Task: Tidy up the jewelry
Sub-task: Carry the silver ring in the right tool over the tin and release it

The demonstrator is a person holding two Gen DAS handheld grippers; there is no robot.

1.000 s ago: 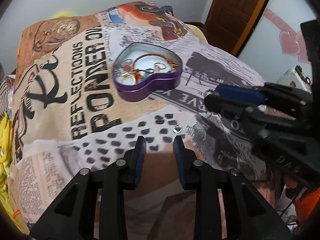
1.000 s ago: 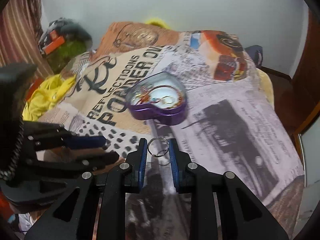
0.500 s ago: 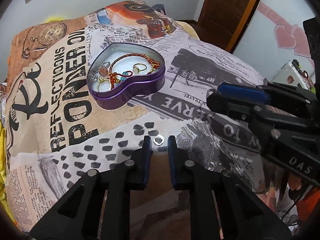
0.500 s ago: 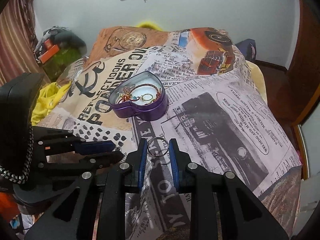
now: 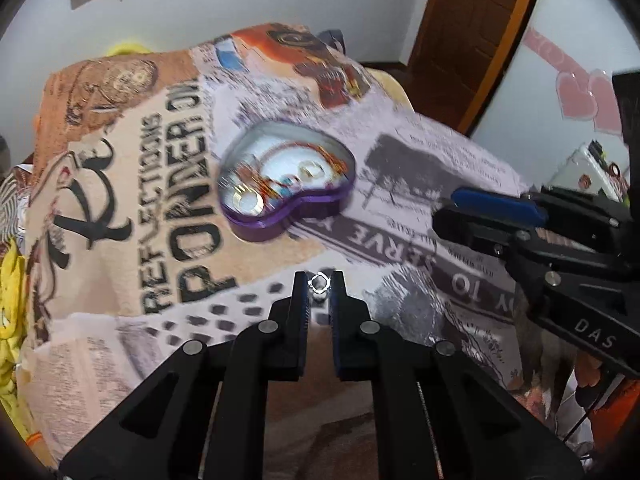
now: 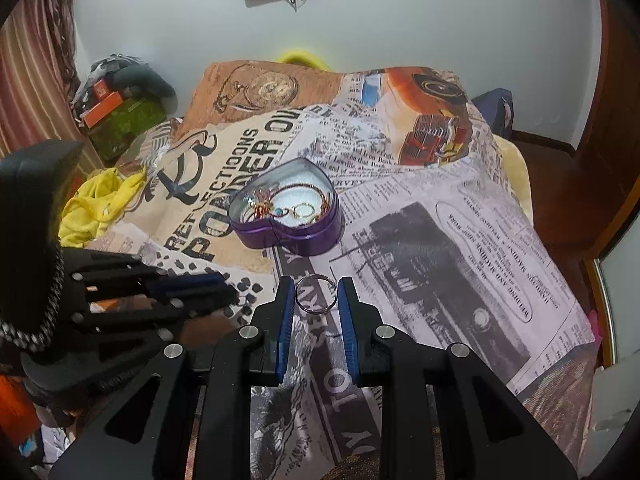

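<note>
A purple heart-shaped tin (image 5: 280, 224) lies open on the printed bedspread (image 5: 160, 200), with rings and a reddish bracelet inside. Its purple wall (image 6: 304, 240) shows beyond my right gripper. My left gripper (image 5: 319, 286) is closing, and a small silver ring (image 5: 313, 285) sits pinched between its tips, a short way in front of the tin. My right gripper (image 6: 316, 296) is shut on a larger silver ring (image 6: 317, 312), held upright above the cloth. Each gripper also shows in the other's view: the right gripper (image 5: 460, 208) at the right, the left gripper (image 6: 224, 288) at the left.
The bedspread (image 6: 460, 240) drapes over a bed that falls away at the right and near edges. A yellow cloth (image 6: 96, 208) and a pile of clutter (image 6: 116, 108) lie at the left. A wooden door (image 5: 472, 32) stands behind on the right.
The left jaws came together around the small ring that lay on the spotted print, and it now sits between the tips. The right gripper kept its ring.
</note>
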